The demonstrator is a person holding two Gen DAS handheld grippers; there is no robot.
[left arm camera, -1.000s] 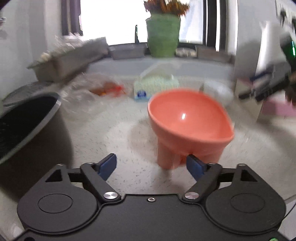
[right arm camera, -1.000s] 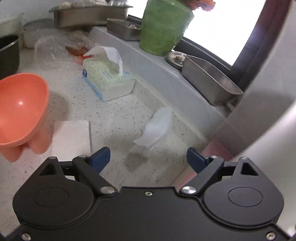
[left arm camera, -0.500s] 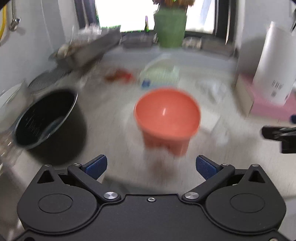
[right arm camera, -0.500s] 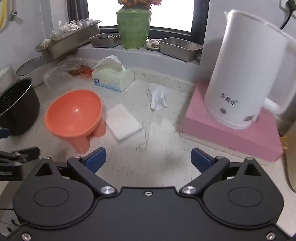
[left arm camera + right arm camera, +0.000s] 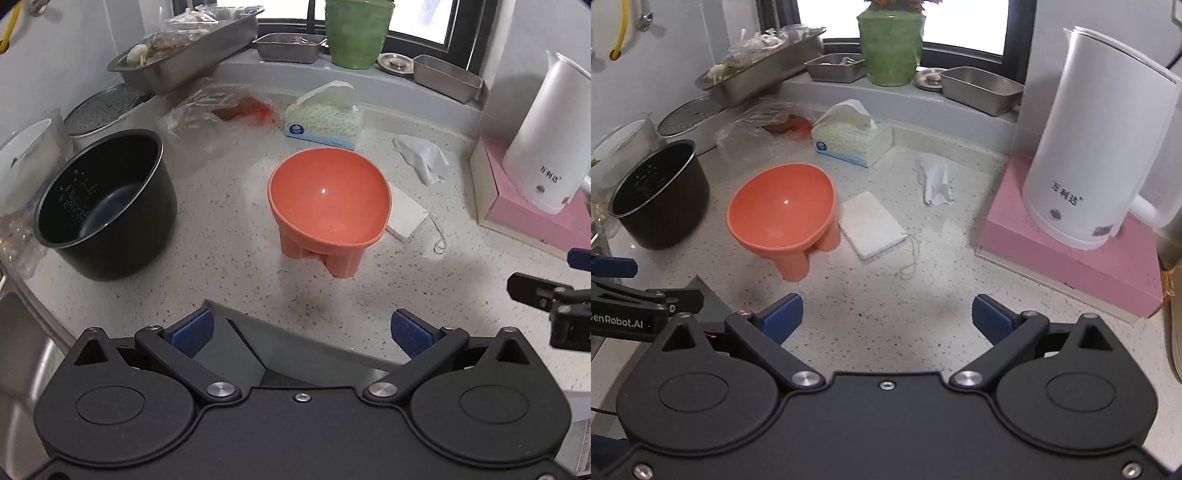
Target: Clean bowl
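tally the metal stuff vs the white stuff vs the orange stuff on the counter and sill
metal: 4, long tray, small tray, loaf pan, round lid
white: 3, kettle, sponge pad, crumpled tissue
orange: 1, bowl
total: 8

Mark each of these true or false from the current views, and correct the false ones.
1. The orange bowl stands on the counter, held by neither gripper. True.
2. The white sponge lies inside the bowl. False: it lies on the counter beside the bowl.
3. The left gripper and the right gripper are both open and empty. True.
4. The white kettle stands on the windowsill. False: it stands on a pink box.
5. A crumpled tissue lies between the tissue box and the pink box. True.
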